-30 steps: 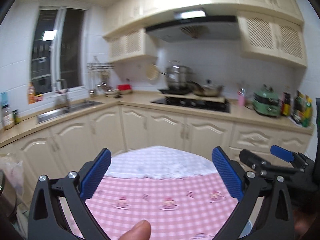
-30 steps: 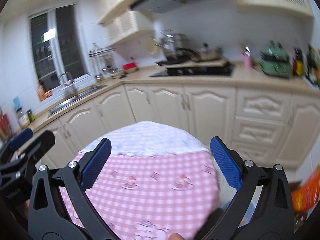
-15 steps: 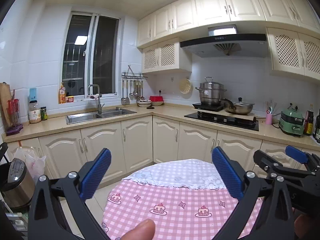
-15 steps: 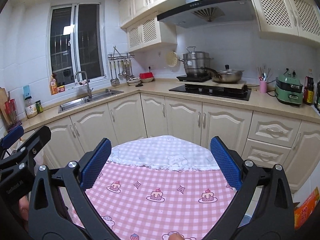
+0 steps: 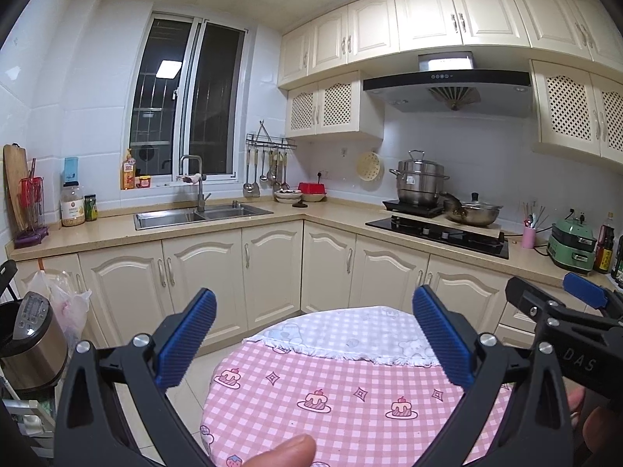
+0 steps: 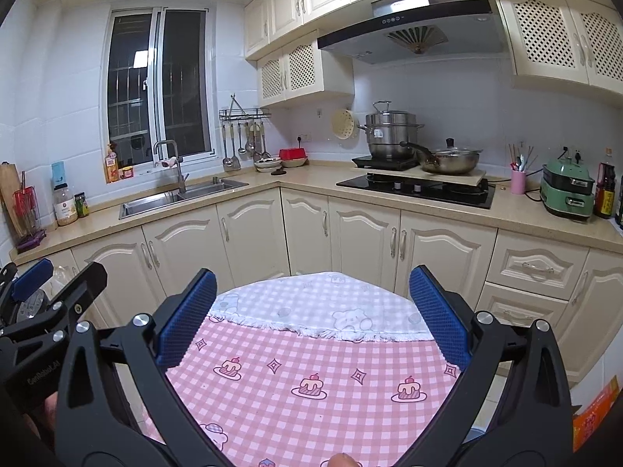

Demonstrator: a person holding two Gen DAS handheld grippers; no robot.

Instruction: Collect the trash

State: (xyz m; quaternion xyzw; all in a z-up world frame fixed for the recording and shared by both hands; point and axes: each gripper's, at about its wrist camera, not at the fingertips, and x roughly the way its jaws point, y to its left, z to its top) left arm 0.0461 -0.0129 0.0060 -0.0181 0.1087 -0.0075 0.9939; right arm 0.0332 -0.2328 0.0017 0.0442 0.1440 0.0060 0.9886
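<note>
- Trash: none can be made out on the table point(image 5: 350, 401) or counter point(image 6: 514, 214); a plastic bag point(image 5: 66, 303) hangs at the cabinets, far left, contents unclear.
- Left gripper point(image 5: 314, 344): blue pads wide apart, nothing between them, held above the table's near edge.
- Right gripper point(image 6: 310, 315): pads wide apart, holding nothing, just beside the left one over the same table.
- Table: round, pink checked cloth with cake prints; a white checked cloth point(image 6: 323, 311) overlaps its far side.
- Sink point(image 5: 202, 214): steel, under the window.
- Hob point(image 6: 416, 188): black, carrying a steamer pot point(image 6: 389, 128) and a lidded pan point(image 6: 451, 157).
- Green cooker point(image 6: 568, 186): on the counter, right end.
</note>
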